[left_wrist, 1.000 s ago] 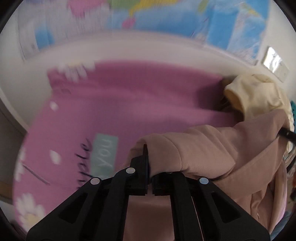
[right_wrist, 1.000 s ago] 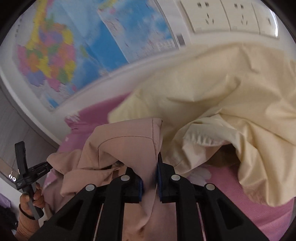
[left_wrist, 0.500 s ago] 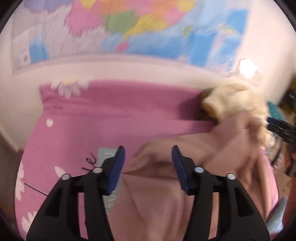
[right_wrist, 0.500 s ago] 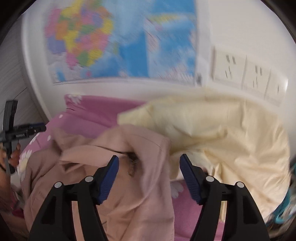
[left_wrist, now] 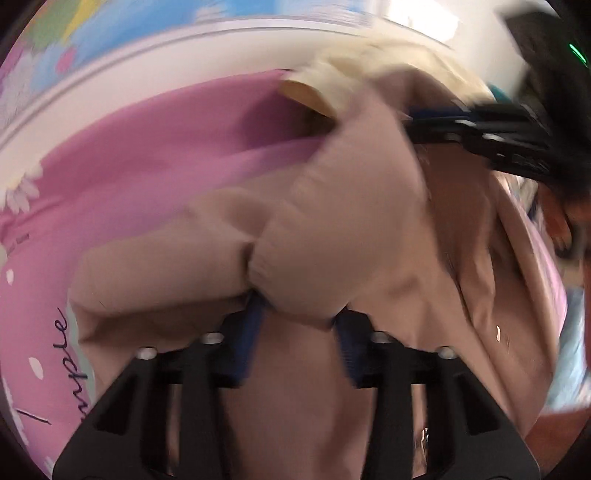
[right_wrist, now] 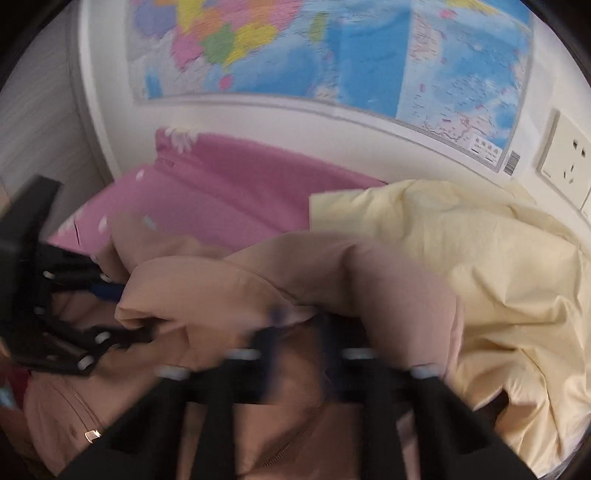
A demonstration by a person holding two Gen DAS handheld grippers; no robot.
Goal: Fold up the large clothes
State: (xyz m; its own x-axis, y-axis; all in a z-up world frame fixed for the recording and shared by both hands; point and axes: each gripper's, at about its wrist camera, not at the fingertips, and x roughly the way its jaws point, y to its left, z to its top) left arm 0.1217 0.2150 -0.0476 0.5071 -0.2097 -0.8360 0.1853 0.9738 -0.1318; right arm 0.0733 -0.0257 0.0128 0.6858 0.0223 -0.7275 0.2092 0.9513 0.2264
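My left gripper is closing on a bunched fold of the tan garment, heaped on the pink sheet. My right gripper looks pinched on its upper fold, though blurred.

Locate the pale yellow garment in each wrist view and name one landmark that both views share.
Left wrist view: the pale yellow garment sits blurred at the top, right of centre, behind the beige garment.
Right wrist view: it fills the right side, beside the beige garment.
Shared landmark: the wall map, top left in the left wrist view, across the top in the right wrist view.
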